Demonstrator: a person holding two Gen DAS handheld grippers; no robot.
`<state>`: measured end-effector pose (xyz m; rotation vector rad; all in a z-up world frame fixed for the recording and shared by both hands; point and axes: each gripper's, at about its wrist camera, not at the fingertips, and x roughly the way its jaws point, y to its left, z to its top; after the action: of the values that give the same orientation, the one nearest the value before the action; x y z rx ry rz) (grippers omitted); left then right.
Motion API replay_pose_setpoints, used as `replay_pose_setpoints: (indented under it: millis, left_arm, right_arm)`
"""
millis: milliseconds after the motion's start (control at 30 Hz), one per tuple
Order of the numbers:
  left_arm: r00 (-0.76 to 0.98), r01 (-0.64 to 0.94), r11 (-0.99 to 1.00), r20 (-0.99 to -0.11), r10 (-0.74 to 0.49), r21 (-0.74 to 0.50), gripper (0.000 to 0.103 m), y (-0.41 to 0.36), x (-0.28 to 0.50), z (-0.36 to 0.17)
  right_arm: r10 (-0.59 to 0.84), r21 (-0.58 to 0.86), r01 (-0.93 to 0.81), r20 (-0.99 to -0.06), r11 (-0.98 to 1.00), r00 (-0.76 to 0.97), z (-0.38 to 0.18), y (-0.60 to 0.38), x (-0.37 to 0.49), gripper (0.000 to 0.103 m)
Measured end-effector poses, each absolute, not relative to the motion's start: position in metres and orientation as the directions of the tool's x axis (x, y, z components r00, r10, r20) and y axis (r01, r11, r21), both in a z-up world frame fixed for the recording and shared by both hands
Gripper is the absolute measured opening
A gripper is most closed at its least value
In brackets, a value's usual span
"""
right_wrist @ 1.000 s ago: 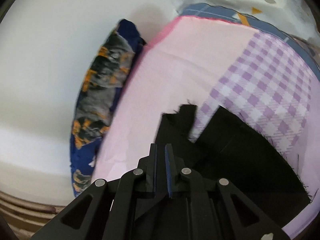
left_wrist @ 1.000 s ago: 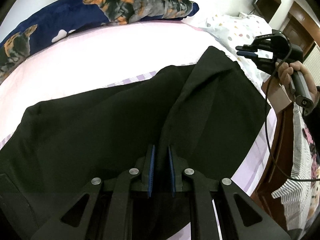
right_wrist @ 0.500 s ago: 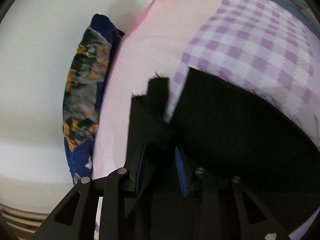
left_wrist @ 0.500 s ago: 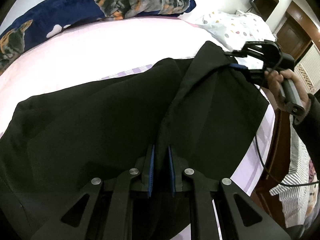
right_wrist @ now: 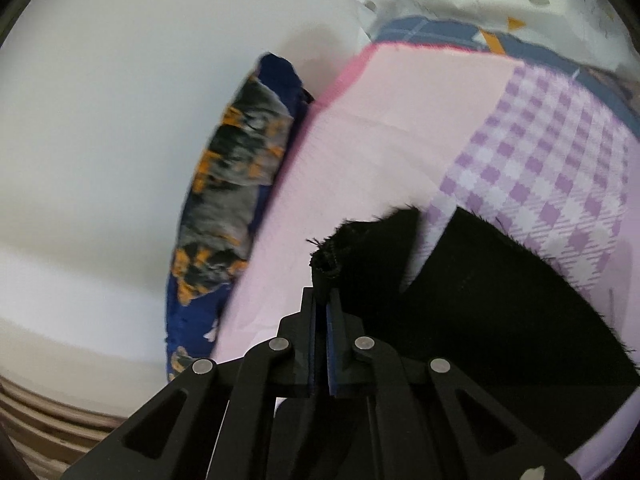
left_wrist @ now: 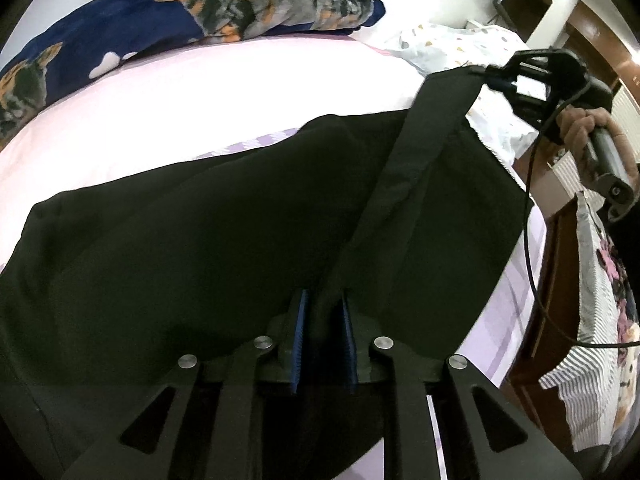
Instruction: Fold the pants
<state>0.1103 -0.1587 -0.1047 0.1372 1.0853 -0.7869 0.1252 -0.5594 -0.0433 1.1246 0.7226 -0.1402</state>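
Black pants (left_wrist: 208, 240) lie spread across a pink and purple-checked bed sheet (left_wrist: 192, 92). My left gripper (left_wrist: 322, 312) is shut on a fold of the pants at the near edge. My right gripper (left_wrist: 490, 76), seen at the far right of the left wrist view, is shut on a corner of the pants and holds it lifted off the bed. In the right wrist view the right gripper (right_wrist: 321, 300) pinches the frayed black hem (right_wrist: 360, 248), with more of the pants (right_wrist: 500, 304) lying on the sheet behind it.
A navy pillow with orange and grey dog print (left_wrist: 192, 16) lies along the wall at the bed's far side. A white dotted quilt (left_wrist: 452, 46) is at the head end. A wooden bed frame (left_wrist: 552, 280) runs along the right edge, with striped cloth (left_wrist: 600, 360) hanging there.
My right gripper opened around the pants corner, then shut on it and lifted it up and to the right. My left gripper kept its hold on the pants.
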Motion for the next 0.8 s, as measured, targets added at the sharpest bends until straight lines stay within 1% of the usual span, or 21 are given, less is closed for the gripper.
replay_pose_setpoints:
  millis: [67, 133, 233, 333, 467, 600, 700, 800]
  left_arm:
    - [0.24, 0.657, 0.711, -0.825, -0.512, -0.251, 0.012, -0.164, 0.104, -0.099]
    - [0.259, 0.686, 0.694, -0.817, -0.515, -0.22, 0.011, -0.169, 0.095, -0.093]
    - [0.265, 0.722, 0.666, -0.815, -0.516, -0.187, 0.01, -0.177, 0.084, -0.089]
    - [0.256, 0.756, 0.635, -0.823, -0.507, -0.156, 0.01, -0.183, 0.072, -0.092]
    - [0.25, 0.783, 0.612, -0.843, -0.476, -0.113, 0.01, -0.193, 0.062, -0.1]
    - [0.265, 0.802, 0.594, -0.853, -0.449, -0.064, 0.01, -0.2, 0.054, -0.106]
    - [0.275, 0.804, 0.592, -0.854, -0.442, -0.048, 0.01, -0.201, 0.051, -0.106]
    - [0.273, 0.802, 0.595, -0.855, -0.442, -0.051, 0.01, -0.201, 0.049, -0.106]
  right_arm:
    - [0.235, 0.777, 0.436, -0.577, 0.454, 0.782, -0.029, -0.561, 0.111, 0.005]
    - [0.215, 0.775, 0.434, -0.571, 0.459, 0.792, -0.02, -0.564, 0.095, 0.005]
    - [0.174, 0.753, 0.455, -0.587, 0.475, 0.791, -0.015, -0.57, 0.061, 0.005]
    - [0.146, 0.74, 0.498, -0.612, 0.453, 0.778, -0.028, -0.575, 0.03, 0.005]
    - [0.123, 0.715, 0.582, -0.665, 0.387, 0.736, -0.067, -0.584, -0.005, 0.005]
    - [0.121, 0.689, 0.643, -0.708, 0.333, 0.696, -0.105, -0.59, -0.018, 0.004]
    - [0.108, 0.678, 0.652, -0.716, 0.338, 0.689, -0.111, -0.588, -0.022, 0.004]
    - [0.079, 0.653, 0.652, -0.727, 0.384, 0.682, -0.105, -0.585, -0.023, 0.004]
